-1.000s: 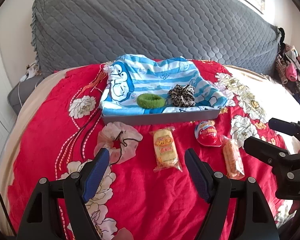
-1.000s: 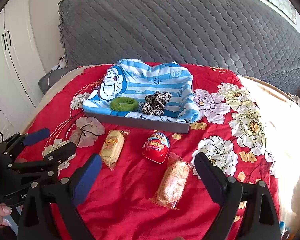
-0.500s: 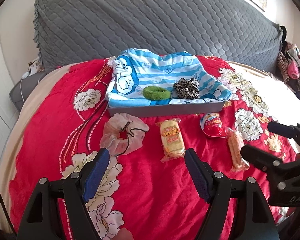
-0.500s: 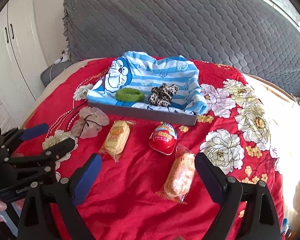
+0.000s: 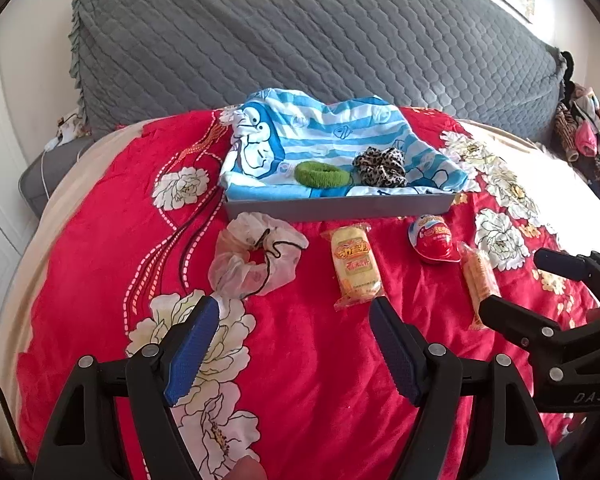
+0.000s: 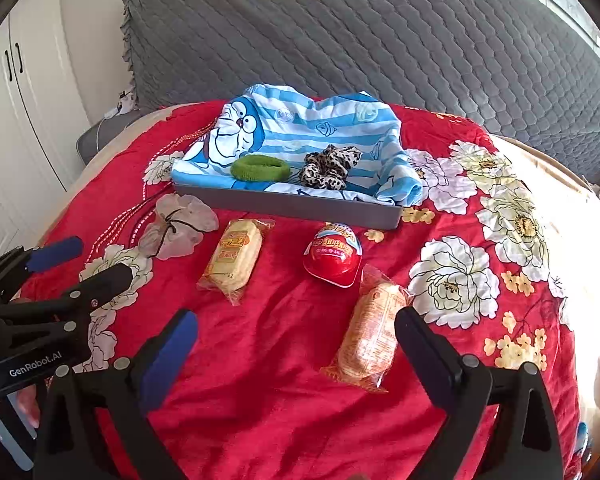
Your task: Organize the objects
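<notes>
A grey tray (image 5: 340, 207) (image 6: 288, 205) lined with a blue striped cartoon cloth (image 5: 324, 136) holds a green hair tie (image 5: 321, 174) (image 6: 260, 168) and a leopard scrunchie (image 5: 380, 166) (image 6: 330, 166). In front of it on the red bedspread lie a pale pink scrunchie (image 5: 252, 266) (image 6: 180, 226), a yellow snack pack (image 5: 355, 266) (image 6: 234, 258), a red egg-shaped toy (image 5: 434, 238) (image 6: 334, 254) and an orange snack pack (image 5: 478, 280) (image 6: 370, 338). My left gripper (image 5: 294, 316) is open and empty, short of the pink scrunchie and yellow pack. My right gripper (image 6: 296, 330) is open and empty, its right finger beside the orange pack.
A grey quilted headboard (image 5: 300, 40) rises behind the tray. White cupboard doors (image 6: 16, 92) stand at the left. Clothes (image 5: 584, 132) hang at the far right. The bedspread (image 5: 100, 220) drops off at its left and right edges.
Both grippers have moved forward and lower towards the objects on the bedspread; the tray and items look larger. Both stay open; nothing was picked up.
</notes>
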Demonstrator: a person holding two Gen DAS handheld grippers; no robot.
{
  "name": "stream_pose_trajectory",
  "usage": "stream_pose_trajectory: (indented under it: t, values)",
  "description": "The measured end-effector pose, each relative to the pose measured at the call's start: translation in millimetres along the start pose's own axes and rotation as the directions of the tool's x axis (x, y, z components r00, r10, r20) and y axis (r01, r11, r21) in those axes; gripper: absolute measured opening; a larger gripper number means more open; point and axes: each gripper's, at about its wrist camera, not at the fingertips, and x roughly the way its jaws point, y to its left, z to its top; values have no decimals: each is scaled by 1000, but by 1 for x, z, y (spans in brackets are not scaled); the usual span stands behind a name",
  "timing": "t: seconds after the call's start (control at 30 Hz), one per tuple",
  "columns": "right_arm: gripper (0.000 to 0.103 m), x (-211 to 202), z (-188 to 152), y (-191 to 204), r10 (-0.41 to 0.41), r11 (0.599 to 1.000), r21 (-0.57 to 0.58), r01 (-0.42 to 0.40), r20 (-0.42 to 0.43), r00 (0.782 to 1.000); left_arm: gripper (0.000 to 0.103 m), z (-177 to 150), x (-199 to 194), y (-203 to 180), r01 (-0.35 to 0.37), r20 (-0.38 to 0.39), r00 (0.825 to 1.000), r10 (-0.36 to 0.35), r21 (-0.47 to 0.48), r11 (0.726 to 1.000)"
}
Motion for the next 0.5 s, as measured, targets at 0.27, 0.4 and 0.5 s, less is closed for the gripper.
stream_pose_trajectory:
  t: [0.27,0.4,0.5]
  values:
    - [101,11,-6,8,-6,1000,-23,5,-37,999,79,-3,7,8,5,-14,1000,-5,-21,1000]
    - [101,16,-11,12,-8,999,-41,6,-43,999,79,-6,11,8,6,-21,1000,-6,-21,1000]
    - [101,18,-11,13,-10,999,-46,8,-42,999,79,-7,13,9,5,-22,1000,-5,-20,1000]
